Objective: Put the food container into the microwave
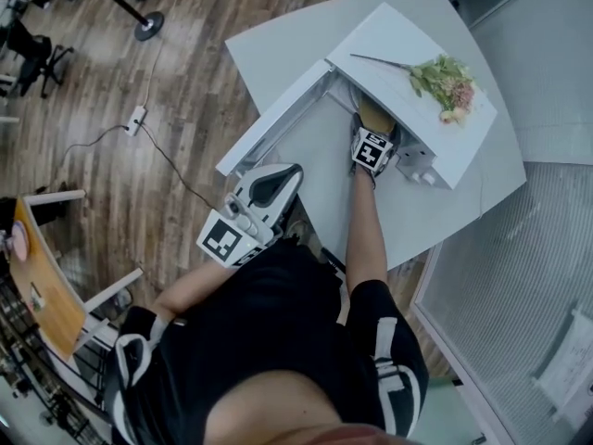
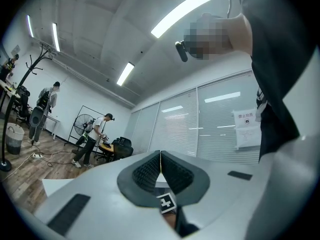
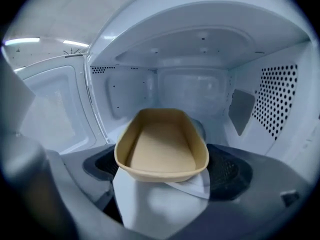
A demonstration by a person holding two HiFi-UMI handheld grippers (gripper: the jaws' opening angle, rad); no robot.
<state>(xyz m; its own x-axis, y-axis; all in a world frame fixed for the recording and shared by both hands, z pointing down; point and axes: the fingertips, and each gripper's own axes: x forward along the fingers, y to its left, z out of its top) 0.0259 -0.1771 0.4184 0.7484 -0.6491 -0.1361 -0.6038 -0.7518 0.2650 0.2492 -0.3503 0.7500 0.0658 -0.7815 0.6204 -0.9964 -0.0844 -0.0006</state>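
Here, the shallow tan oval plastic food container (image 3: 160, 151) lies lengthwise between the wide-set jaws of our right gripper (image 3: 162, 176), which pinch its near end from both sides. Ahead of the jaws it is already inside the cavity of the white microwave (image 3: 200, 91), though we cannot tell whether it touches the floor. We should hold it level, ease it forward to the middle and lower it until it rests. Then we open the jaws and draw straight back, clear of the open door (image 3: 55, 104) to the jaws' left. Our left gripper (image 2: 160, 171), jaws together on nothing, points up and away, free for the door.
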